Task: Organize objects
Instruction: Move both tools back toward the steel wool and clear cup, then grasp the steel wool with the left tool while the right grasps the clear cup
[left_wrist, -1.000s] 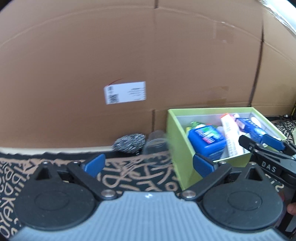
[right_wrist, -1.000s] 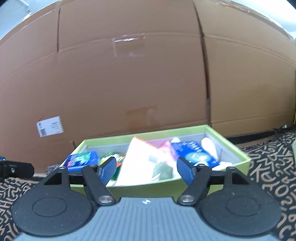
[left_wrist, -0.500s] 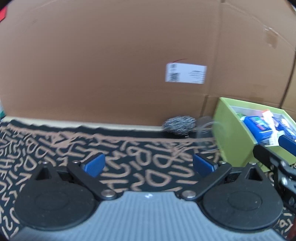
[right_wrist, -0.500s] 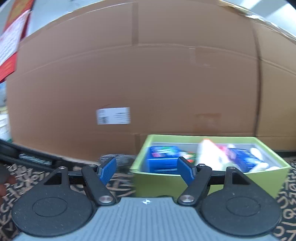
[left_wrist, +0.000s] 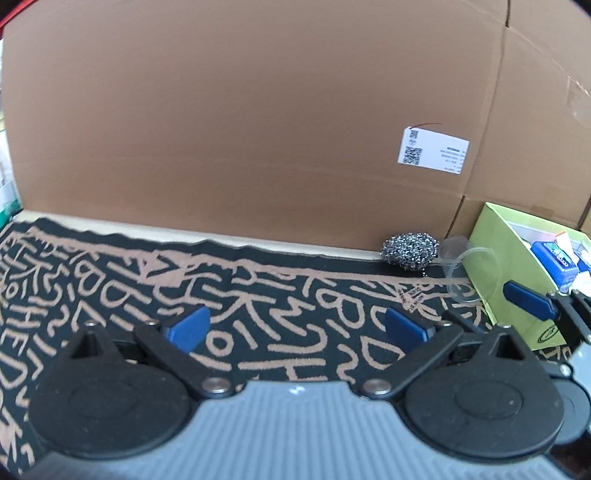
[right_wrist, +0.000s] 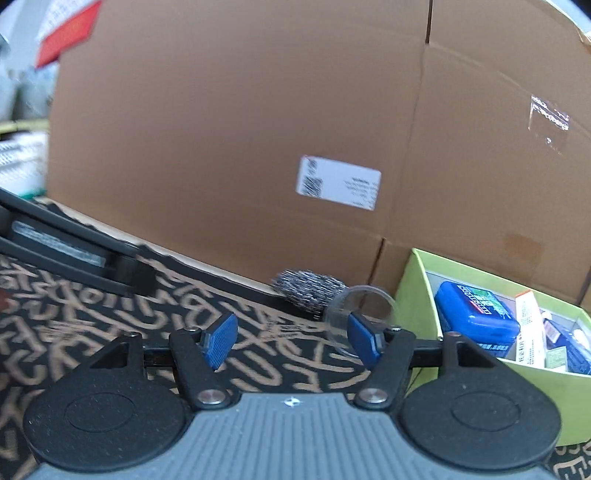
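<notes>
A steel wool scrubber (left_wrist: 409, 251) lies by the cardboard wall, and a clear plastic cup (left_wrist: 458, 266) stands between it and a green box (left_wrist: 502, 273) holding several packaged items. In the right wrist view the scrubber (right_wrist: 310, 290), the cup (right_wrist: 360, 314) and the box (right_wrist: 417, 295) sit ahead to the right. My left gripper (left_wrist: 295, 326) is open and empty over the patterned cloth, left of these. My right gripper (right_wrist: 291, 338) is open and empty, its right finger just in front of the cup. The right gripper's finger also shows in the left wrist view (left_wrist: 528, 299).
A tall cardboard wall (left_wrist: 258, 129) with a white label (left_wrist: 434, 149) closes the back. A black cloth with tan letters (left_wrist: 258, 295) covers the table. The left gripper's body (right_wrist: 66, 251) shows at the left of the right wrist view. Shelves with goods (right_wrist: 22, 110) are far left.
Both grippers have swung left, away from the green box. The box moved from the middle to the right edge of both views. Scrubber and cup are now ahead of the right gripper.
</notes>
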